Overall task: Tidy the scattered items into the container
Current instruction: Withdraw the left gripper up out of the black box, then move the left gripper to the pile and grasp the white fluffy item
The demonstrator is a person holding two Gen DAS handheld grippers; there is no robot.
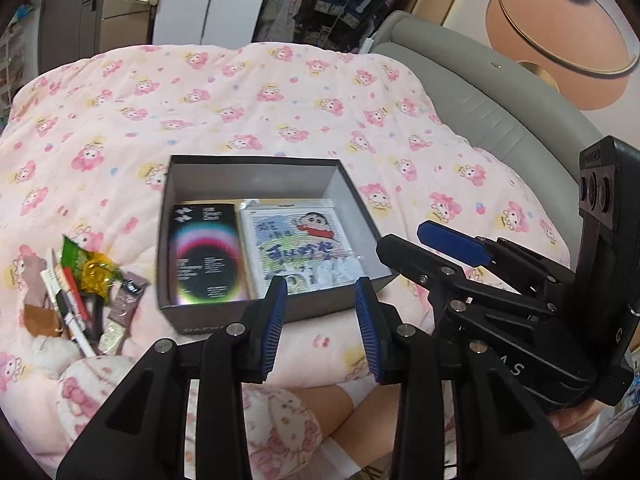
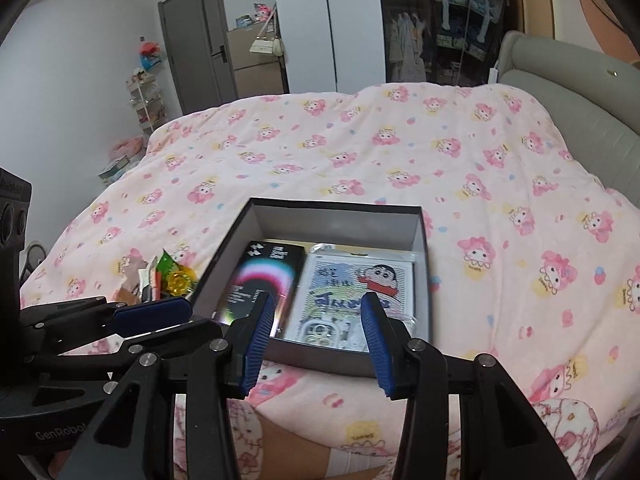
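A grey open box sits on the pink quilt. Inside lie a black booklet with a rainbow ring and a cartoon picture in a clear sleeve. Scattered small items, a green packet, yellow wrapper, pens and sachets, lie left of the box. My left gripper is open and empty just before the box's near wall. My right gripper is open and empty at the box's near edge; it also shows in the left wrist view.
The pink patterned quilt covers the bed. A grey padded headboard runs along the right. A person's knee lies under the grippers. A wardrobe and a door stand behind the bed.
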